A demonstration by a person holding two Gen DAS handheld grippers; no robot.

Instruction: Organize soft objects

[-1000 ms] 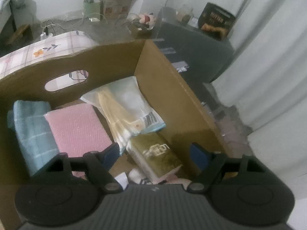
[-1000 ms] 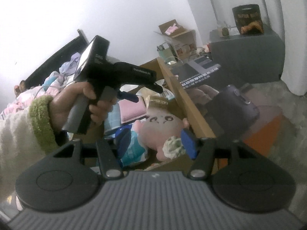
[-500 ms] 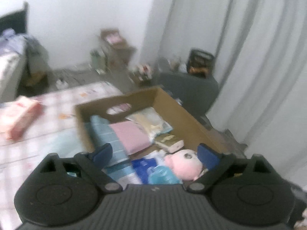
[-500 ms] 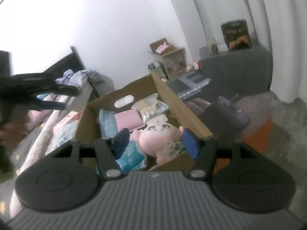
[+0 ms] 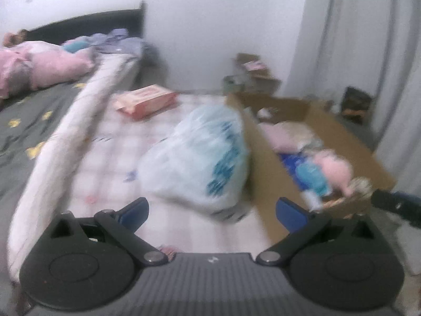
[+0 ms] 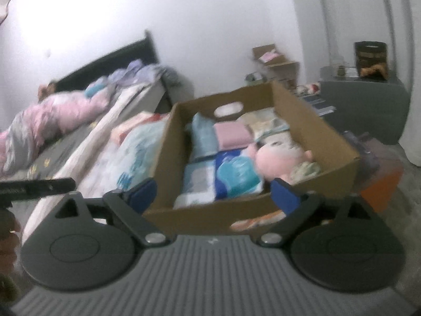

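Lengthwise, the cardboard box (image 6: 313, 121) points toward the wall.

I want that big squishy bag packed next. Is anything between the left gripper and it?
No. The left gripper, opening and empty, faces the plastic bag on the checked mattress; only bare mattress lies between them.
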